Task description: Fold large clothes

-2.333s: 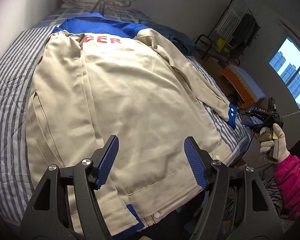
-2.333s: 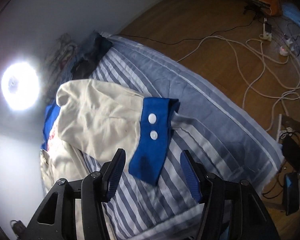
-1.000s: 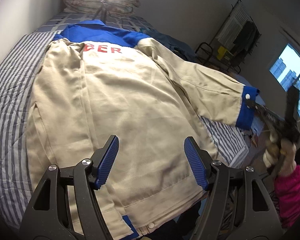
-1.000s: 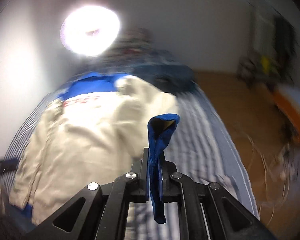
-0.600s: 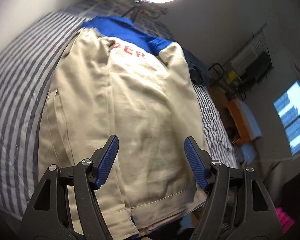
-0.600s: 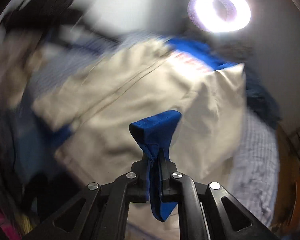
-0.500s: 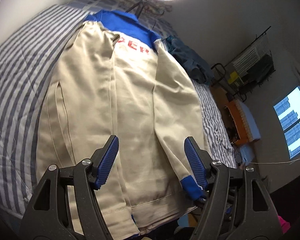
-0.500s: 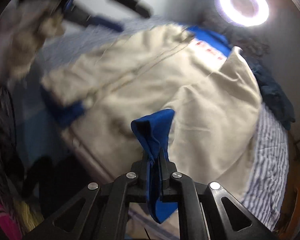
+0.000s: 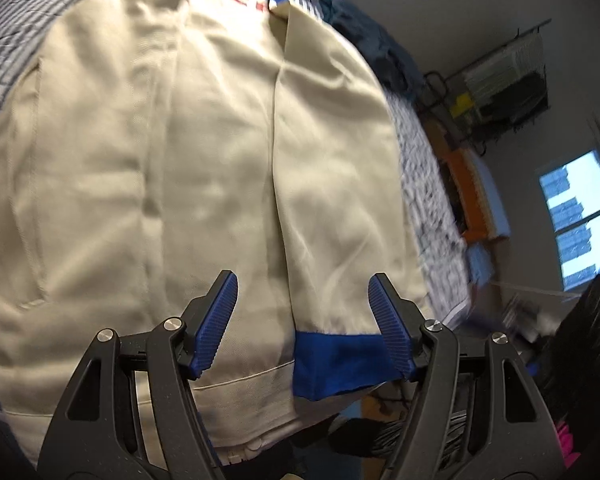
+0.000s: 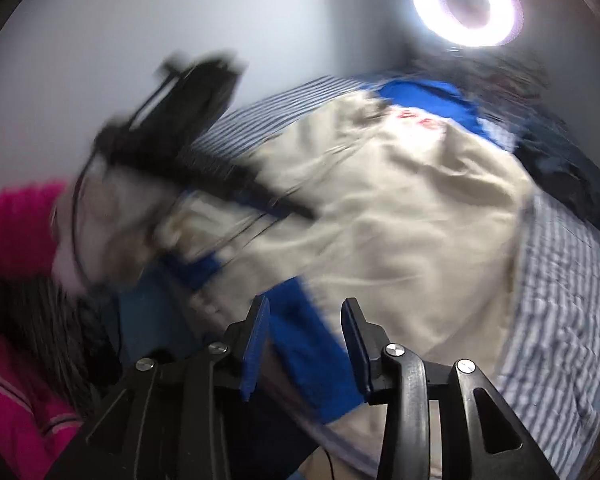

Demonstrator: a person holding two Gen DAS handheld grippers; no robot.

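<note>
A beige jacket (image 9: 204,152) with a blue collar and red letters lies face down on the striped bed (image 9: 428,184). Its right sleeve (image 9: 332,168) is folded over the back, with the blue cuff (image 9: 336,364) near the hem. My left gripper (image 9: 302,324) is open and empty just above the hem and cuff. My right gripper (image 10: 304,344) is open, its jaws apart over the blue cuff (image 10: 312,356), which lies loose on the jacket (image 10: 400,216). The left gripper shows blurred in the right wrist view (image 10: 204,152).
A ring light (image 10: 466,6) stands behind the head of the bed (image 10: 560,280). Dark blue clothes (image 9: 376,52) lie at the bed's far right. A clothes rack (image 9: 508,80) and an orange-edged mattress (image 9: 472,200) stand on the floor to the right. A window (image 9: 580,216) is beyond.
My right gripper carried the blue cuff across the jacket, laid the sleeve over the back and opened, letting the cuff go. My left gripper moved lower and closer to the hem.
</note>
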